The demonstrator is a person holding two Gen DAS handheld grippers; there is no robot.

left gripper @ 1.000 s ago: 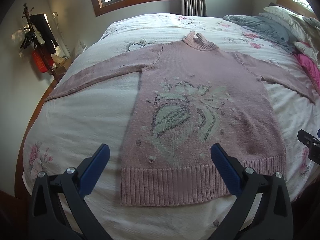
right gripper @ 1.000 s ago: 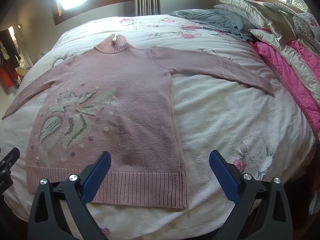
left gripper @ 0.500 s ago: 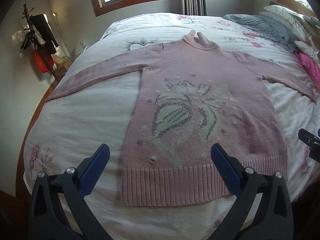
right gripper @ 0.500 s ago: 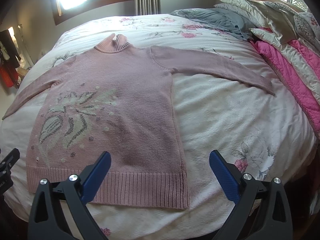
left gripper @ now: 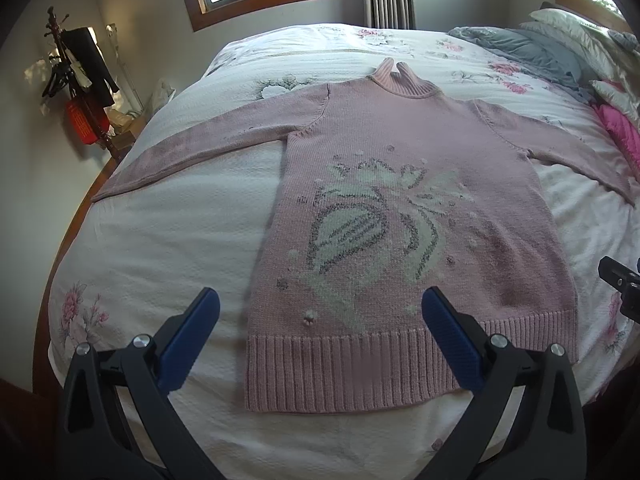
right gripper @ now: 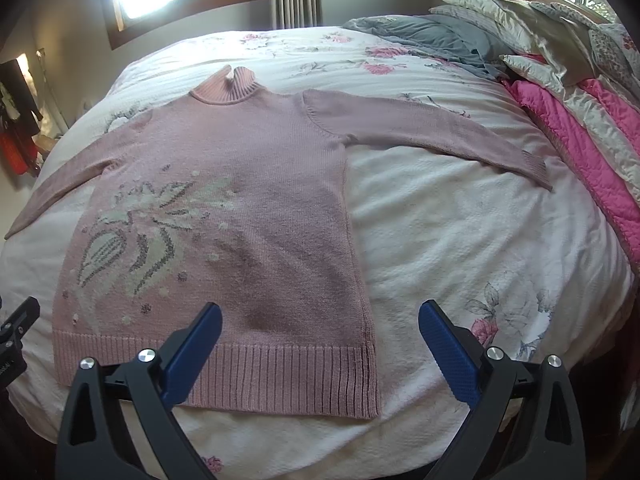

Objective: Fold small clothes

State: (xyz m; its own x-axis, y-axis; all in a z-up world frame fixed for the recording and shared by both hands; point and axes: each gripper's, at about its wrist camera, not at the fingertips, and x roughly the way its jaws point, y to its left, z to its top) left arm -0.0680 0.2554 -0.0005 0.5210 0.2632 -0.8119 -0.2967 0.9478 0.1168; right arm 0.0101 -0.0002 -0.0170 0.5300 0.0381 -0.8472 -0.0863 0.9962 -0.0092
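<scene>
A pink knitted turtleneck sweater (left gripper: 400, 184) (right gripper: 248, 184) lies flat and face up on the bed, both sleeves spread out sideways, with a pale flower pattern on its front. Its ribbed hem (left gripper: 360, 364) is nearest me. My left gripper (left gripper: 320, 312) hovers open above the hem's left part, nothing between its blue pads. My right gripper (right gripper: 320, 320) hangs open over the hem's right corner (right gripper: 360, 376), also holding nothing. A bit of the right gripper (left gripper: 620, 284) shows at the left wrist view's right edge.
The bed has a white floral cover (right gripper: 460, 240). Pillows and a pink quilt (right gripper: 580, 132) pile up on the right, with a grey blanket (right gripper: 432, 36) behind. A coat stand with dark and red items (left gripper: 84, 92) stands left of the bed. Windows line the far wall.
Both views have crept slightly; the sweater sits a touch lower and closer in frame. Both grippers stay open and the sweater has not been touched.
</scene>
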